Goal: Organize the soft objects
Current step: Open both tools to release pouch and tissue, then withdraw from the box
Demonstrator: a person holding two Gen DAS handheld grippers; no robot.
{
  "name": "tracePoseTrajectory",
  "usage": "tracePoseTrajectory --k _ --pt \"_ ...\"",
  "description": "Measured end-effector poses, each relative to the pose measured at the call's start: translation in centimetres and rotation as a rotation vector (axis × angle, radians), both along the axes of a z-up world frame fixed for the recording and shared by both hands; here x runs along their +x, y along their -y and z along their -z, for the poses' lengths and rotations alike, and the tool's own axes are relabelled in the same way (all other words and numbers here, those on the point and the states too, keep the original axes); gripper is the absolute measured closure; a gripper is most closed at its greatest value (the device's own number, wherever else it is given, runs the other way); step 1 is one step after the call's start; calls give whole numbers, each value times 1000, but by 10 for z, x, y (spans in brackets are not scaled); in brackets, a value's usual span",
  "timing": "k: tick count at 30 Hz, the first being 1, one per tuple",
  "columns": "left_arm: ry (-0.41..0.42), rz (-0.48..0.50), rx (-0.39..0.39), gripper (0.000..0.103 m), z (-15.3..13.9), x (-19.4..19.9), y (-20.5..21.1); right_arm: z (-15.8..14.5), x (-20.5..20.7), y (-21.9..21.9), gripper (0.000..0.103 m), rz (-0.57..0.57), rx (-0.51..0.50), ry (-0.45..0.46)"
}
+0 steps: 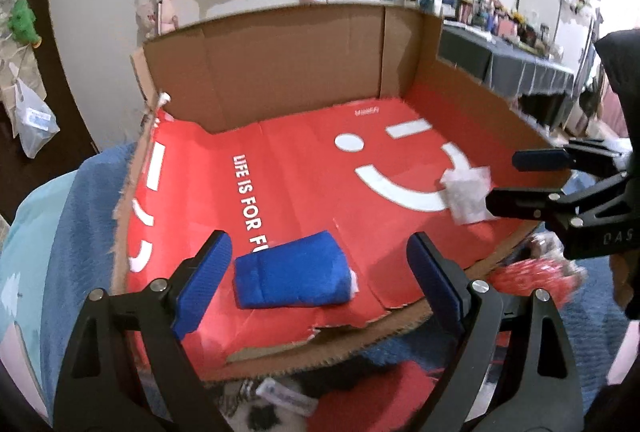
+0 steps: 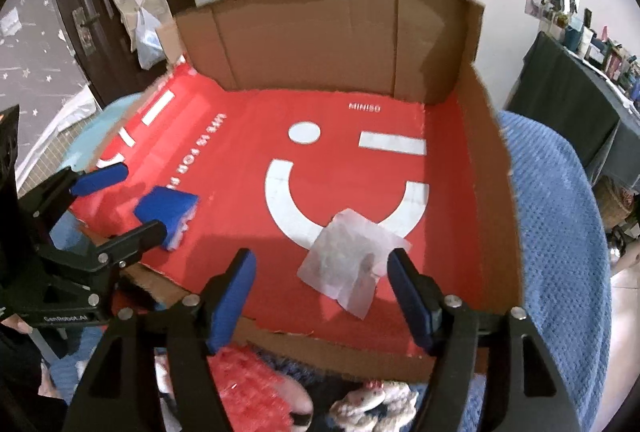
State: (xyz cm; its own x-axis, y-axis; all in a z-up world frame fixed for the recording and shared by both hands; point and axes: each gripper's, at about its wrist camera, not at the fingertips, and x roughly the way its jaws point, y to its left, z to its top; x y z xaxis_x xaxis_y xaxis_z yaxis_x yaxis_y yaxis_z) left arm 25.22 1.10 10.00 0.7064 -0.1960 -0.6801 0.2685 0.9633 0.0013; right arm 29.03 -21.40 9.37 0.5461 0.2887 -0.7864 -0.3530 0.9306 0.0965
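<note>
Red cardboard tray (image 1: 304,168), seemingly two soft items.

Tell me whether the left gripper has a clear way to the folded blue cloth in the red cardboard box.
Probably yes. The folded blue cloth lies flat on the red cardboard box floor just ahead of the left gripper, whose jaws stand open to either side of it. Nothing sits between them, and the near box wall is torn low.
</note>
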Motion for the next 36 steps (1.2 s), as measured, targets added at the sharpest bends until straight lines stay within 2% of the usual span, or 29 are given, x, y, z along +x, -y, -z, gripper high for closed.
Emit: tracePoseTrajectory --k 4,8,10,15,17,22,28,31,36 --pt "60 -38 -20 13 -20 -20 -5 -23 -19 3 19 13 14 67" --pt "140 -68 -22 6 -37 -49 -9 -43 -41 8 12 30 44 124" --pt "176 -76 -33 6 -44 -65 -12 -50 -53 9 9 38 54 155" --pt "213 -104 -73 3 -55 -101 -18 -67 -95 13 5 57 63 252" --pt "229 -122 -72 1 -57 -115 -19 -75 -115 14 1 69 61 306" --pt "302 -154 -55 0 -59 -152 -16 -87 -158 20 0 107 83 414" --pt "372 -185 -71 0 -51 -194 -11 -75 -200 29 0 138 114 492" --pt "367 -176 -83 0 -41 -205 -5 -52 -214 32 0 173 92 513" --pt "330 -161 -79 0 -17 -211 9 -15 -222 36 0 214 52 489"
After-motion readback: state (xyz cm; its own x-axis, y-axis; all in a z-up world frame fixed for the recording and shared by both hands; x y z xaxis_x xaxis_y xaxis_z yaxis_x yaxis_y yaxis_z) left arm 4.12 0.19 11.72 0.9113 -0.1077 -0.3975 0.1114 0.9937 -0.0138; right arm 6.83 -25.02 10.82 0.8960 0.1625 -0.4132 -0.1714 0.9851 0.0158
